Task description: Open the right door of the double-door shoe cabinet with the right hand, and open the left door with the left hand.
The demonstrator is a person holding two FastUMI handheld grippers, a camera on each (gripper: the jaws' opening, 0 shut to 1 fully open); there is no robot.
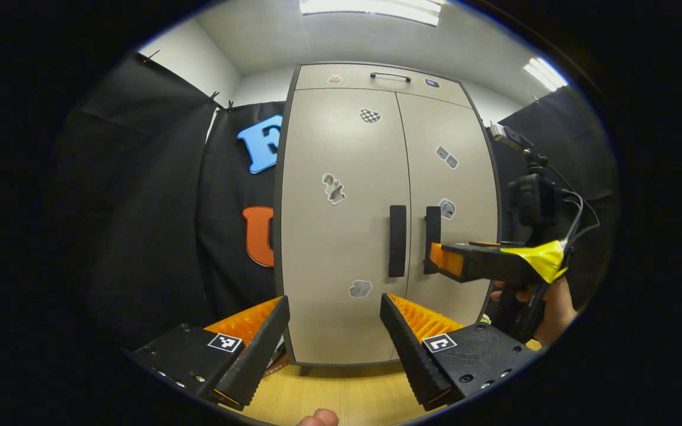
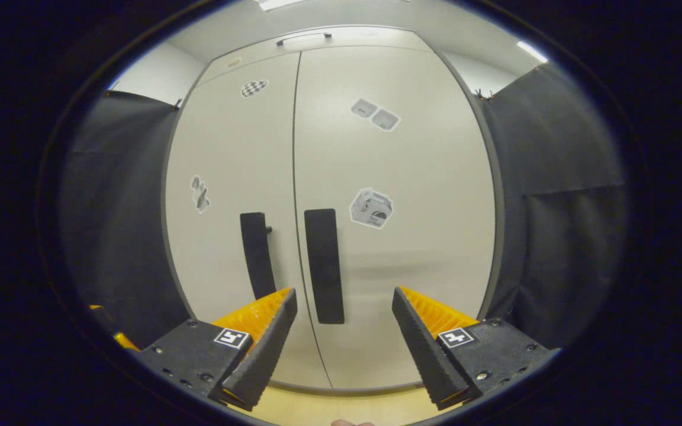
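The shoe cabinet [image 1: 341, 236] stood upright ahead of me on the pale wood floor [image 1: 341, 396], both doors flush and closed. In the left gripper view the left door [image 1: 341, 177] carried its dark vertical handle [image 1: 397, 241] just beside the centre seam, and the right door [image 1: 453, 189] carried a matching handle [image 1: 432, 228] on the other side of that seam; the lower end of the right door's handle was hidden behind my right gripper [image 1: 438, 260]. Small stickers [image 1: 333, 188] dotted both doors, too small to make out. A top panel with a slim bar pull [image 1: 390, 76] sat above the doors. The cabinet's base was partly cut off behind my own fingers. In the right gripper view the right door's handle [image 2: 324, 266] stood close, between my fingers as seen, but not touched; the left door's handle [image 2: 257, 254] had its lower end covered by my left-hand finger. My right gripper [image 2: 344, 307] was spread wide and held nothing. In the left gripper view it showed side-on near the right door's handle, held by my hand [image 1: 554, 307]; contact could not be judged from that angle. My left gripper [image 1: 335, 313] was likewise spread wide, empty, well short of the left door.
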